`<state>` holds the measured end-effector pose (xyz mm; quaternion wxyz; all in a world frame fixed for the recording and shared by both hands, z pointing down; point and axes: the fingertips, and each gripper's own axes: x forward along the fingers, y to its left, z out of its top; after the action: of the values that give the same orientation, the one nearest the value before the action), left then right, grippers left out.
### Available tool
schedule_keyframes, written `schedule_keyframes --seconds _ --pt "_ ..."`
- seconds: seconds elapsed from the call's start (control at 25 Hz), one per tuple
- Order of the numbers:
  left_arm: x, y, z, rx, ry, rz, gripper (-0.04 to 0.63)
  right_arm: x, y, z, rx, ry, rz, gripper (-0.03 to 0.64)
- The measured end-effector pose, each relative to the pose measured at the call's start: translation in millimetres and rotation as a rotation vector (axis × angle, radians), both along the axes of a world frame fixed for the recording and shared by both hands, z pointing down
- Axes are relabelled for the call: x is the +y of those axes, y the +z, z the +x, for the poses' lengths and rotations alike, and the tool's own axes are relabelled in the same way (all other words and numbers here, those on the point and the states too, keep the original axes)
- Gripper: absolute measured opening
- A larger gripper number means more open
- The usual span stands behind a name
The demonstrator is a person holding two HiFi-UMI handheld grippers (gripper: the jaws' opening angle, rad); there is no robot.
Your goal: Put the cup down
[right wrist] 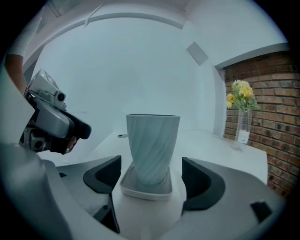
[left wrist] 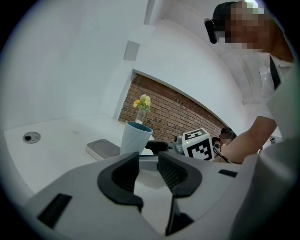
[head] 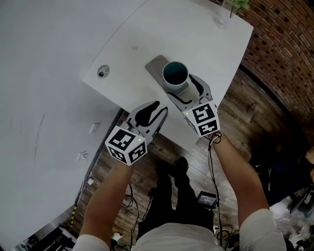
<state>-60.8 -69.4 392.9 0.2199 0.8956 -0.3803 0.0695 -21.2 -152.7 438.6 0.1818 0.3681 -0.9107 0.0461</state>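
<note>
White table (head: 196, 34) bears cup (head: 175, 74) on grey coaster (head: 155, 64), vase (head: 225, 14) well apart.

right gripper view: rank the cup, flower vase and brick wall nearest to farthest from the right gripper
1. Cup: straight ahead on a pad, in line with the gap of the open jaws, which do not touch it.
2. Flower vase: off to the right, near the table's far edge.
3. Brick wall: behind the vase, beyond the table.

Left claw (left wrist: 149, 163) jaws narrowly apart, empty; right claw (right wrist: 151, 174) jaws wide apart; left forearm (head: 109, 196), right forearm (head: 236, 171) extended forward.
</note>
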Motion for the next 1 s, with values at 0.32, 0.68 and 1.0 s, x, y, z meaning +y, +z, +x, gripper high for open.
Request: schedule_keyframes --seconds 0.32,0.68,1.0 --pt "-9.8 8.0 -3.0 0.031 -0.008 -0.006 0.12 4.7 12.7 20.5 0.047 0.034 -0.022 0.393" --pt "-23.7 19.9 10.9 0.083 0.06 0.025 0.12 -1.6 19.7 38.7 0.105 0.083 -0.006 0.391" --pt "-165.4 81.2 56.8 0.111 0.183 0.09 0.118 -129.1 65.0 100.0 0.102 0.22 0.016 0.357"
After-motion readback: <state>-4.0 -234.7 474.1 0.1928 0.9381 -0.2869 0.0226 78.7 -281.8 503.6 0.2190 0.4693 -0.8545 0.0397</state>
